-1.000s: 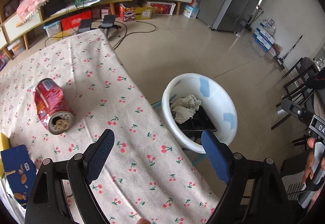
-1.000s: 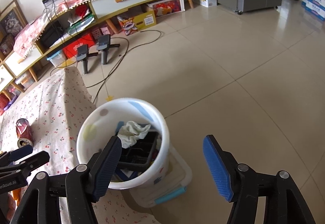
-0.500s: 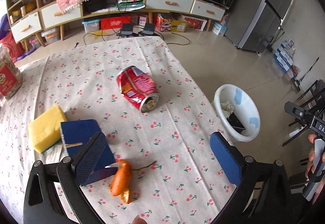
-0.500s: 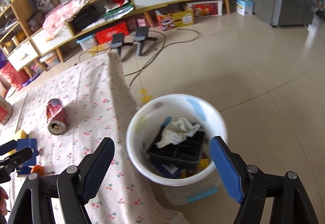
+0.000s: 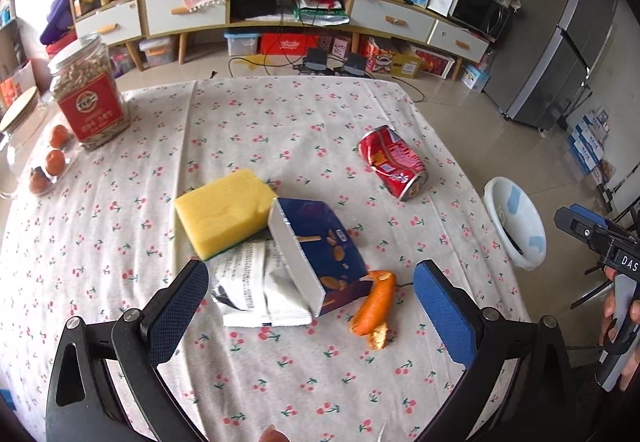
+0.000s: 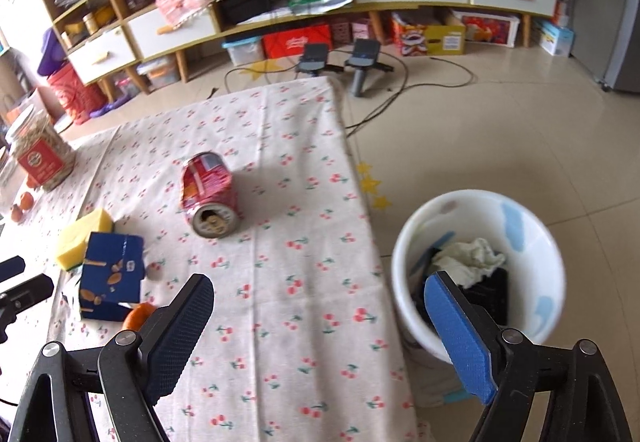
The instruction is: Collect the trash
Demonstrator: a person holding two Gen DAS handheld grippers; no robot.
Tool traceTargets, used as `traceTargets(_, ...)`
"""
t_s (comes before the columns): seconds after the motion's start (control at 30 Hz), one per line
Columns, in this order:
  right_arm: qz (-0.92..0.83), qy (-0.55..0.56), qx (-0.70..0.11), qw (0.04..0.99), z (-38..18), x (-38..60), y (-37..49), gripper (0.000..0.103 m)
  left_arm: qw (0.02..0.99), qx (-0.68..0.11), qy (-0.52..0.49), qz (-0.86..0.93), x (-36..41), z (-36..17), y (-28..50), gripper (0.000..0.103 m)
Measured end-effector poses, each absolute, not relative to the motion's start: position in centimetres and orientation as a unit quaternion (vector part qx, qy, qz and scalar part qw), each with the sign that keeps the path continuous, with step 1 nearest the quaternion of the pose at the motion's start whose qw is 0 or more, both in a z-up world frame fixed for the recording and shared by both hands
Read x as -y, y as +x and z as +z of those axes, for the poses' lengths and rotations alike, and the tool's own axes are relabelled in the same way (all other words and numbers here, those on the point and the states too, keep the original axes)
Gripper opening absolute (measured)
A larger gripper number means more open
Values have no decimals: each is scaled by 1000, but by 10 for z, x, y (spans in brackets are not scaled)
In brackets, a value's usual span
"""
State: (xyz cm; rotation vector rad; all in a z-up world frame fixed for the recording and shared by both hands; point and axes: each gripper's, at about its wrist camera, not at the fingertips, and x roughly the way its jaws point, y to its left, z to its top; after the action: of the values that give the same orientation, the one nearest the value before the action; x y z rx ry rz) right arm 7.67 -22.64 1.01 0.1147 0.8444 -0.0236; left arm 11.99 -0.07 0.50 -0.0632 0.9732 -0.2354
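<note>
- The left gripper (image 5: 312,306) is held above the near edge of the counter (image 5: 280,113), its fingers (image 5: 178,308) spread wide with nothing between them; that spread would suit the bulky pieces lying just ahead.
- The remaining trash is gathered in one heap at about 12 o'clock from the left gripper: a blue snack box (image 5: 320,254) lying tipped on its side, a crumpled foil wrapper (image 5: 256,290) partly under it, and an orange peel (image 5: 374,306) touching the box's near corner at about 1 o'clock.
- A yellow sponge (image 5: 224,209) lies against the box at about 11 o'clock; whether it counts as trash cannot be told.
- A dented red can (image 5: 394,161) lies on its side, apart from the heap, at about 1 o'clock, its open end turned toward the counter's right edge.
- The white bin (image 6: 480,266) stands on the floor just beside that edge, probably so that pieces can be carried across and dropped in; a crumpled tissue (image 6: 468,256) and a black tray (image 6: 486,296) are already inside.
- The right gripper (image 6: 328,334) is held over the counter's right edge beside the bin, fingers (image 6: 458,334) wide apart and empty.
- A labelled jar (image 5: 90,93) and small oranges (image 5: 54,161) at the far left, about 10 o'clock, are judged to be kept goods.
</note>
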Motion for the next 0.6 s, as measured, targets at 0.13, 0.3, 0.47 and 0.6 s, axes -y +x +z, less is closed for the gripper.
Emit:
traceTargets(0.13, 8, 50, -419, 907, 2, 201, 85, 90, 879, -466, -39, -96, -27, 1, 115, 103)
traceTargets(0.3, 23, 39, -432, 901, -7, 174, 96, 90, 874, -479, -48, -66, -64, -10, 108, 103)
traceTargets(0.47, 33, 18, -447, 894, -19, 149, 106, 90, 868, -493, -54, -27, -98, -17, 101, 103)
traceTargets(0.6, 56, 8, -462, 885, -30, 126, 114, 90, 861, -504, -67, -12, -119, -24, 95, 103)
